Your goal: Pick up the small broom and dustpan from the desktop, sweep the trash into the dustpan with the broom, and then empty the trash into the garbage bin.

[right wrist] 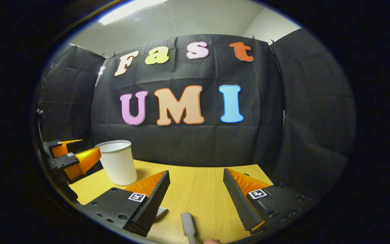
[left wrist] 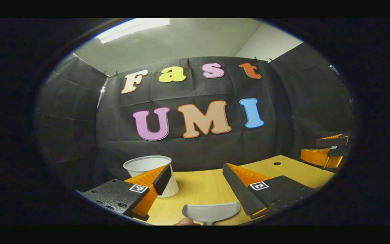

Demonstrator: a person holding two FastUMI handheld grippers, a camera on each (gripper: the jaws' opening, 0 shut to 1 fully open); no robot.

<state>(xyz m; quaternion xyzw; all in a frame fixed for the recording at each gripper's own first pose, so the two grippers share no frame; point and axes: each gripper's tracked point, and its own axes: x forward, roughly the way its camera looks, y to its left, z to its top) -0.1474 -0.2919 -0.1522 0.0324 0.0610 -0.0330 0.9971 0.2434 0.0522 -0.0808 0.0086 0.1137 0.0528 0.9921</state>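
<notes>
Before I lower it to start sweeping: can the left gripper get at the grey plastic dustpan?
Probably yes: the left gripper is open, and the dustpan lies on the bare wooden desktop directly below the gap.

Grey dustpan (left wrist: pixel 212 211); white ribbed bin (right wrist: pixel 117 162); pale wood desktop (right wrist: pixel 195 189).

You are seeing nothing readable here: the square tags (left wrist: pixel 138 188) on the fingers of the left gripper (left wrist: pixel 197 169) and the right gripper (right wrist: pixel 195 173) are showing only black-and-white coded patterns.
</notes>
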